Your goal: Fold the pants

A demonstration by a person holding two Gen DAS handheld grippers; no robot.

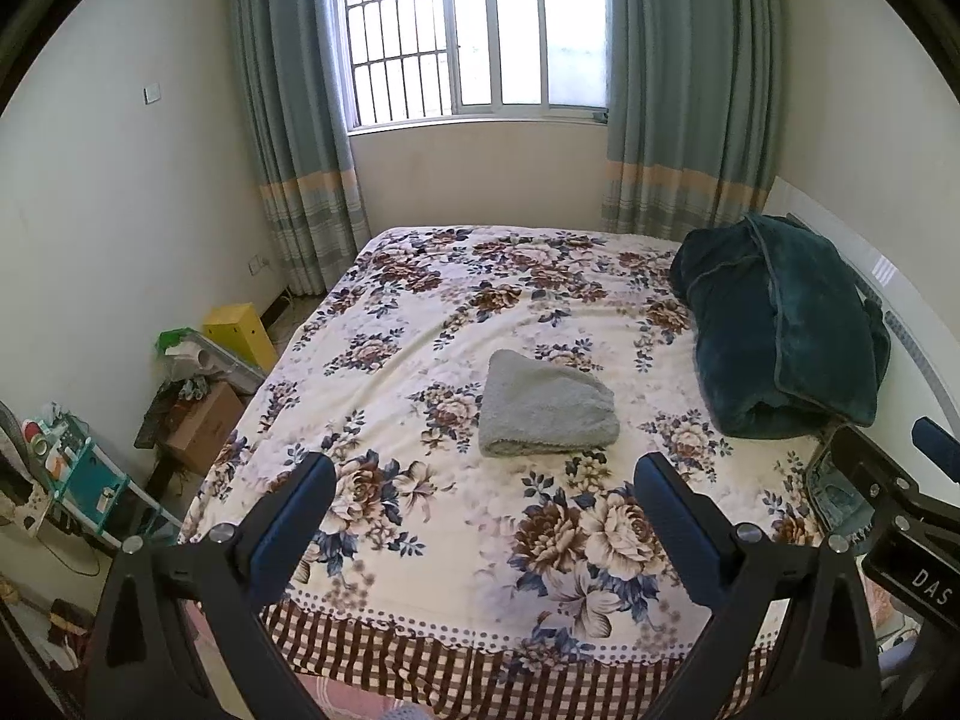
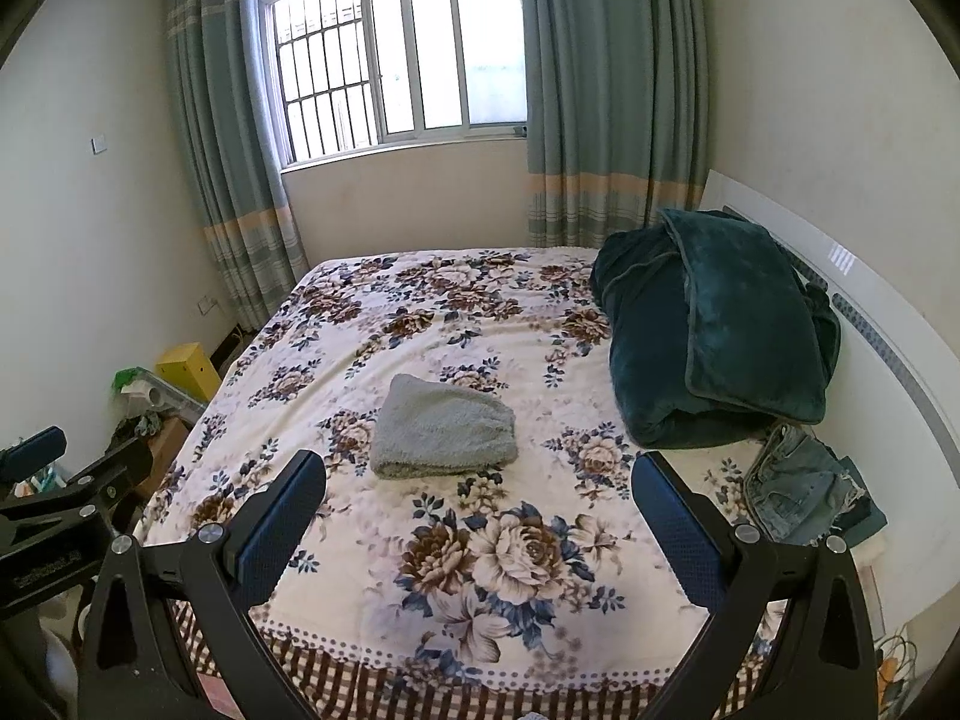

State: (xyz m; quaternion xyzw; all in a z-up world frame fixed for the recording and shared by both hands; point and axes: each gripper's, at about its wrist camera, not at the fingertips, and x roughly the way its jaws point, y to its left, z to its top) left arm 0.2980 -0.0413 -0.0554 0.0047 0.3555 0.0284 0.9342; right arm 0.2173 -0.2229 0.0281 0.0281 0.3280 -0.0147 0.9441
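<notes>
Both the left tool (image 1: pixel 485 507) and right tool (image 2: pixel 479 504) gape empty above the bed (image 2: pixel 372 516). Grey pants (image 2: pixel 444 427) lie folded mid-frame; next, probably fetch the jeans (image 2: pixel 795 483) at right.

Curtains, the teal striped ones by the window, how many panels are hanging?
2. One teal striped curtain panel hangs left of the barred window; the other hangs on its right. Nothing appears to hide a third.
</notes>
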